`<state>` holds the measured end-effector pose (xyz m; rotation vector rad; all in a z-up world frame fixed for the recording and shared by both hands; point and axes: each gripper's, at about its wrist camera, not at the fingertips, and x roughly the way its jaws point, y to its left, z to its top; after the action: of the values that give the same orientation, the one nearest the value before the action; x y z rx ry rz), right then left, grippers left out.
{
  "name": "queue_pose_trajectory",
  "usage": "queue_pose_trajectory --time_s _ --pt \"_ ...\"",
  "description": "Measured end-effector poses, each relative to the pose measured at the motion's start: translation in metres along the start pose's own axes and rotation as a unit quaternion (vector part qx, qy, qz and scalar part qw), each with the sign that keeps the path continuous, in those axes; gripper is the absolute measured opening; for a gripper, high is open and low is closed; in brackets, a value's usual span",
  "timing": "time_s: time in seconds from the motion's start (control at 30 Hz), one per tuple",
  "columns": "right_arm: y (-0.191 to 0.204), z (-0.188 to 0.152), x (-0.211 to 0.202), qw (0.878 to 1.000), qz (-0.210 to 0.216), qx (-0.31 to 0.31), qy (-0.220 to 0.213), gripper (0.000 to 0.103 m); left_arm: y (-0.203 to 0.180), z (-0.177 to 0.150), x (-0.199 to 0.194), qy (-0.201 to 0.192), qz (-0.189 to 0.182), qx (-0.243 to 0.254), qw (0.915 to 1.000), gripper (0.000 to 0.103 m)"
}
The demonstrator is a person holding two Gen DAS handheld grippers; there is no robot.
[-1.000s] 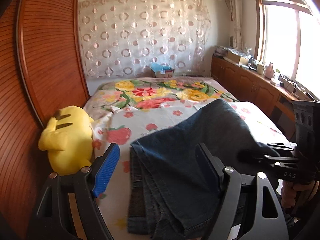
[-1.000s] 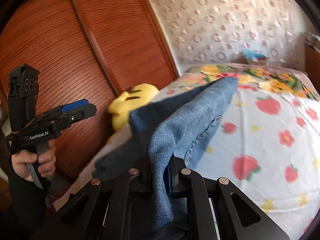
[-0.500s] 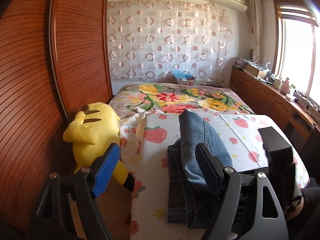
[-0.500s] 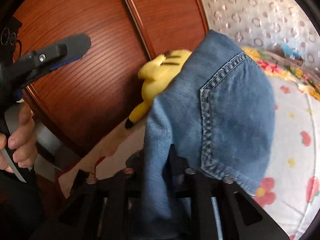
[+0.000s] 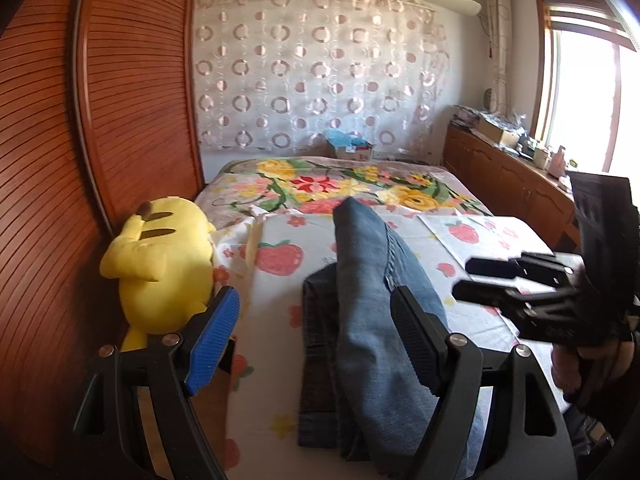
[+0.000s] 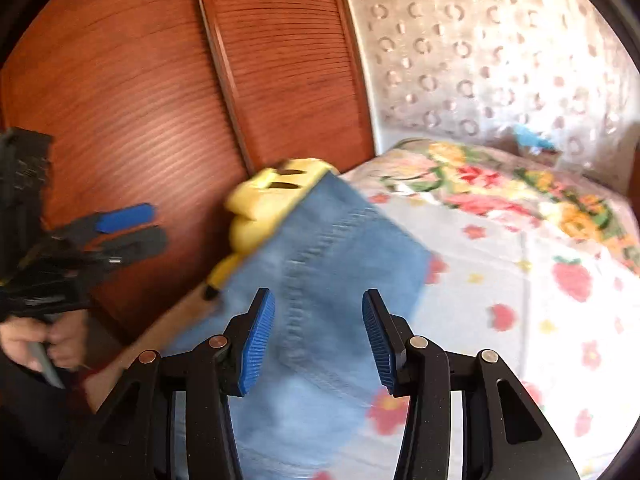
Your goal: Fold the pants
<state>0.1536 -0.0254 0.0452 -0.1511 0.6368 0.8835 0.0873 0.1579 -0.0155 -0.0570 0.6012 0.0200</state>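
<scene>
The right gripper (image 6: 318,336), clamped on denim 1 second earlier, has let go; its jaws are opening, 2 blue pads (image 6: 256,340) apart with the jeans (image 6: 320,280) lying below and between them, untouched. The left gripper (image 5: 316,328) stands wide, holding nothing, its near-right finger over the cloth. The jeans (image 5: 372,300) now lie folded in a long strip on the bed (image 5: 480,248), running near to far. A yellow plush (image 5: 160,264) sits at the bed's left edge against the wooden doors (image 5: 120,120). A hand (image 6: 44,340) grips the left tool.
</scene>
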Motion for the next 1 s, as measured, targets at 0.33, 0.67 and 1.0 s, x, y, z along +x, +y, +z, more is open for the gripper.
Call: queue_pose_trajectory --time_s 0.33,0.67,1.0 --pt "-0.021 0.040 0.056 0.999 -0.010 0.002 0.050 0.052 -0.001 -0.035 0.057 0.076 0.006 0.004 0.9971 0.079" --pt "-0.045 0.050 0.134 0.997 0.036 0.033 0.067 0.069 0.010 -0.062 0.076 0.111 0.020 -0.004 0.9936 0.079" --pt "-0.062 0.043 0.156 0.993 0.062 0.049 0.083 0.073 0.012 -0.063 0.076 0.115 -0.016 -0.029 0.9928 0.066"
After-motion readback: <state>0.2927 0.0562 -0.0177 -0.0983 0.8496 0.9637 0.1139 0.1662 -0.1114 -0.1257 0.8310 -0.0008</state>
